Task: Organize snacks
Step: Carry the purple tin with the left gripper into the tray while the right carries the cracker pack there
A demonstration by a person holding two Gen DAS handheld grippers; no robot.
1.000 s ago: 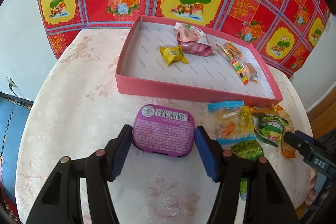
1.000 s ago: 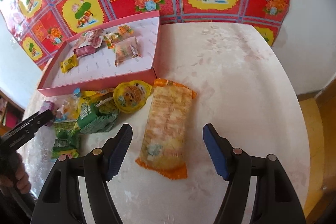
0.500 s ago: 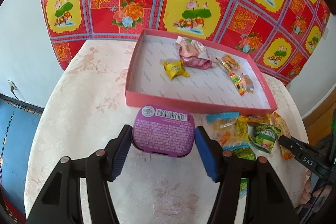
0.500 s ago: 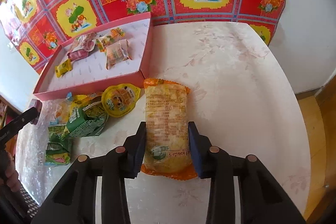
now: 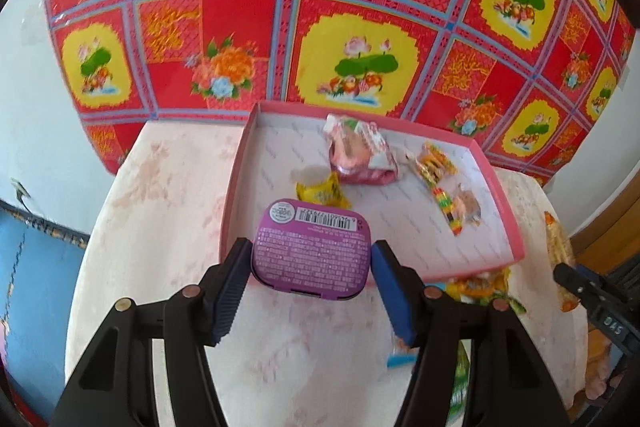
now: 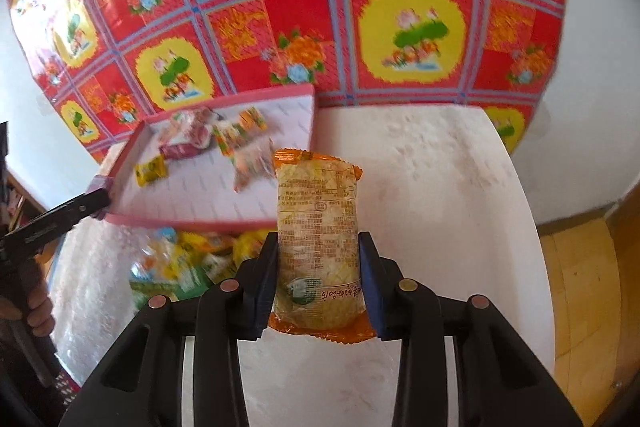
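Observation:
My left gripper (image 5: pixel 310 277) is shut on a purple tin (image 5: pixel 312 251) and holds it in the air over the near edge of the pink tray (image 5: pixel 508 211). My right gripper (image 6: pixel 318 283) is shut on a long orange-edged snack packet (image 6: pixel 318 239), lifted off the table to the right of the tray (image 6: pixel 200 223). The tray holds a yellow candy (image 5: pixel 322 193), a pink wrapper (image 5: pixel 356 155) and several small candies (image 5: pixel 448 187).
A pile of loose green and yellow snacks (image 6: pixel 188 259) lies on the white table (image 6: pixel 440 195) in front of the tray. A red floral cloth (image 5: pixel 360 7) hangs behind. The left gripper shows in the right wrist view (image 6: pixel 60 219).
Both grippers have risen and moved toward the tray. The right gripper shut on the orange packet and lifted it. The purple tin left the table and now hangs over the tray's edge.

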